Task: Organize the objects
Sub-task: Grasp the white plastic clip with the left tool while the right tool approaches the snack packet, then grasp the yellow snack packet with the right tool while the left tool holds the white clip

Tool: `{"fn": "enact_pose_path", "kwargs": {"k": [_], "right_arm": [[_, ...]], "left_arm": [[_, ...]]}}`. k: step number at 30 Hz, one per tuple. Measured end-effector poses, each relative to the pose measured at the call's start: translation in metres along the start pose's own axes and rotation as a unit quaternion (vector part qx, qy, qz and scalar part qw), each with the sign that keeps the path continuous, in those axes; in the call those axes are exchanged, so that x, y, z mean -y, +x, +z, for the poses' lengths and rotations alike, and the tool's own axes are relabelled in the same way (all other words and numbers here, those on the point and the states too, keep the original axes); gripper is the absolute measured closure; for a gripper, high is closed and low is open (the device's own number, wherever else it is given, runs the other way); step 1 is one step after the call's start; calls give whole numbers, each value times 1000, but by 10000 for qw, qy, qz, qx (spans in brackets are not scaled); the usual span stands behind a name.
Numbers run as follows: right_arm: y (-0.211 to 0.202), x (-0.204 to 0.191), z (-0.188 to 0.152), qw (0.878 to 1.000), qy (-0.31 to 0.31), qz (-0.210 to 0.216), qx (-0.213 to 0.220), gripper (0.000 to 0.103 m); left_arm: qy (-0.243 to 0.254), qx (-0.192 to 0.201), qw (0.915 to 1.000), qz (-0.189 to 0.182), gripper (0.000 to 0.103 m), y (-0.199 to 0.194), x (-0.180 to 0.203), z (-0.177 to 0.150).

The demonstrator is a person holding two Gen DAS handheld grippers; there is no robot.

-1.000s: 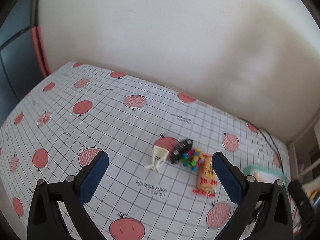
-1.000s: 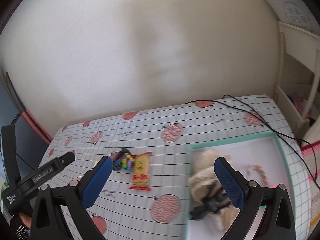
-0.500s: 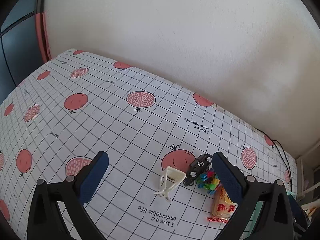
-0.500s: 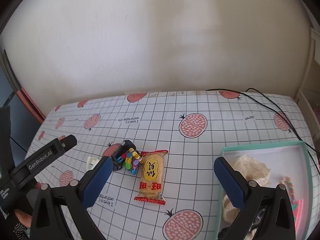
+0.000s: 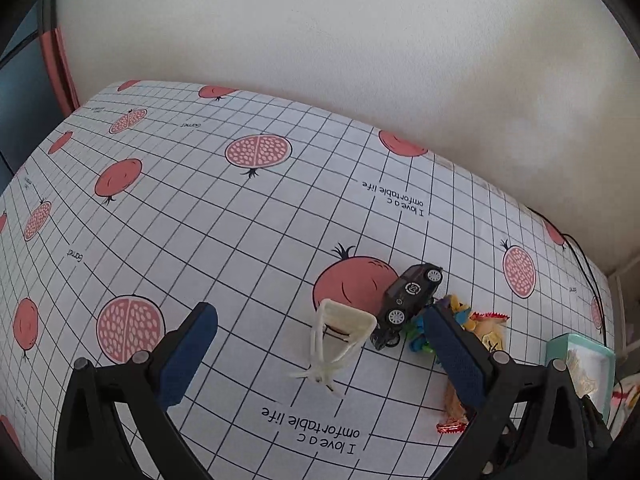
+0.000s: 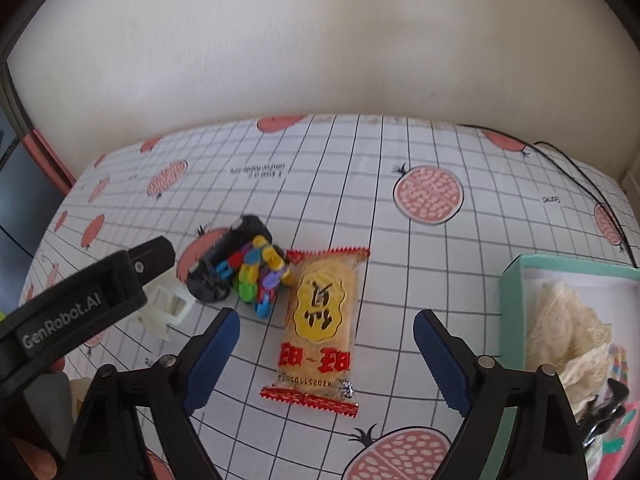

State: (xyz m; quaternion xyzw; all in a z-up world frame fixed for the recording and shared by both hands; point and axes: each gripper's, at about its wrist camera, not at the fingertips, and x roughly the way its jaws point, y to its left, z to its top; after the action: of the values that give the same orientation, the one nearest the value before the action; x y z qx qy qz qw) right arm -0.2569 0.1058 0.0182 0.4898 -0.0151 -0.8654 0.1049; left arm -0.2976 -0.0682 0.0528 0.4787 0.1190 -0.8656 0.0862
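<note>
Right gripper (image 6: 326,354), fingers spread and empty, hovers over the snack packet (image 6: 322,326) lying flat on the counter (image 6: 400,152). Left gripper (image 5: 320,356), fingers likewise apart, frames the white plastic piece (image 5: 340,340). Just beyond: toy car (image 5: 410,298) touching colourful beads (image 6: 260,274). Teal tray (image 6: 512,304) at right edge; far counter bare up to the wall (image 6: 320,40).
</note>
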Motion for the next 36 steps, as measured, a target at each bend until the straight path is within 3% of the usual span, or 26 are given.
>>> {"fn": "enact_pose_path", "kwargs": {"k": [10,11,13,18,21,23,32,36], "right_arm": [[9,-4,-8,9999,-34,-28,-121,18],[10,-4,-7,9999,-40,-13,-123,19],[11,-4,-8,9999,-45,-44,-146,20],[15,-3,-9,9998,-19,-60,-198,25],[17,-3,-10,9997,-4,-38,-237,28],[18,-3,-10,9996,-8,-25,-266,30],[18,-4,-10,9996,-117,-42,-247,57],[18,-4,-10,9996,-127,-18,-234,62]], "left_arm": [[106,-26,9999,55,6,5,3,-2],[125,-29,9999,65,9,6,4,-2],[164,-26,9998,111,24,6,6,-2],[204,-60,9997,151,27,9,6,-3],[230,-79,9996,159,37,10,7,-4],[243,-110,9995,161,38,12,8,-5],[275,-161,9993,184,68,14,10,-6],[244,-164,9994,178,70,13,10,-6]]}}
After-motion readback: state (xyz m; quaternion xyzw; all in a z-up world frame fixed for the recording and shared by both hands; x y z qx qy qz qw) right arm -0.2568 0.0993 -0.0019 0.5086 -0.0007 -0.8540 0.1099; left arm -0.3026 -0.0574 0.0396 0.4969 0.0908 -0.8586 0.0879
